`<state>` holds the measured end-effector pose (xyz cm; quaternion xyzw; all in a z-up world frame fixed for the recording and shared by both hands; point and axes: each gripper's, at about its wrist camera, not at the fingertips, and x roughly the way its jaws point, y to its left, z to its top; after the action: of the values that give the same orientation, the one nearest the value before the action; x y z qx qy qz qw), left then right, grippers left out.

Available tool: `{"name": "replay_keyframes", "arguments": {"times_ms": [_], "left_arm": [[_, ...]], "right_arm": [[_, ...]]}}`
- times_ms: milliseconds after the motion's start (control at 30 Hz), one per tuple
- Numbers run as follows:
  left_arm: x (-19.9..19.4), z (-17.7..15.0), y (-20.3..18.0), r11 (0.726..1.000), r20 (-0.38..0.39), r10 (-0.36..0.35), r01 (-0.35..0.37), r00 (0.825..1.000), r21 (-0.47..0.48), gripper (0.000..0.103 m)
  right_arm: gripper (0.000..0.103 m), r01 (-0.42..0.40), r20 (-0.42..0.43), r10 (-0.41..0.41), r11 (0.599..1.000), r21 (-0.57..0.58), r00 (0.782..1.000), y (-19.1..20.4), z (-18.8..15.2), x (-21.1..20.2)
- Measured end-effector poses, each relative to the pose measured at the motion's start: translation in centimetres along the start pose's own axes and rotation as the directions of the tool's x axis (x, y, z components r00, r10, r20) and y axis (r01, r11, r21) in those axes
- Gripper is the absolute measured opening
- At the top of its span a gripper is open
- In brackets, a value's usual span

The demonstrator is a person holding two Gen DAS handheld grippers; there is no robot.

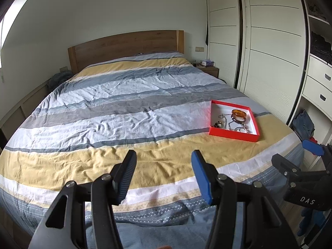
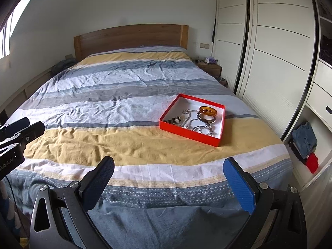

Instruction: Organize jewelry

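A red tray (image 2: 189, 133) holding an amber bangle (image 2: 208, 111), silver chains (image 2: 189, 120) and dark beads (image 2: 173, 121) is being seen lying on the bed's yellow stripe, well ahead of both tongs and toward the right. The left gripper (image 1: 164, 175) is being held with its jaws partly apart, nothing gripped. The right gripper (image 2: 169, 181) is being held wide apart, also with nothing between its fingers. A striped duvet (image 2: 116, 108), wooden headboard (image 2: 130, 37) and white wardrobe doors (image 2: 276, 47) are being shown.
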<state>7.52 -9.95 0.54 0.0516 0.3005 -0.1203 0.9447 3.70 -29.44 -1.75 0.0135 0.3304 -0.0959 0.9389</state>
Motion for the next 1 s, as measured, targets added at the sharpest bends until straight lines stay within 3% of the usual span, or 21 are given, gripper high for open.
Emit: {"name": "replay_keyframes", "arguments": {"times_ms": [267,1000], "left_arm": [[2.9,-0.3,-0.4,1.0,-0.053,0.01,-0.01,0.999,-0.002,0.053],[10.1,-0.9,-2.3,0.998,-0.177,0.057,-0.058,0.982,0.0,0.054]], "right_arm": [[0.103,0.03,-0.018,-0.03,1.0,-0.002,0.999,-1.1,0.1,2.1],[0.103,-0.008,-0.087,0.008,1.0,-0.008,0.996,-4.1,0.3,8.6]]}}
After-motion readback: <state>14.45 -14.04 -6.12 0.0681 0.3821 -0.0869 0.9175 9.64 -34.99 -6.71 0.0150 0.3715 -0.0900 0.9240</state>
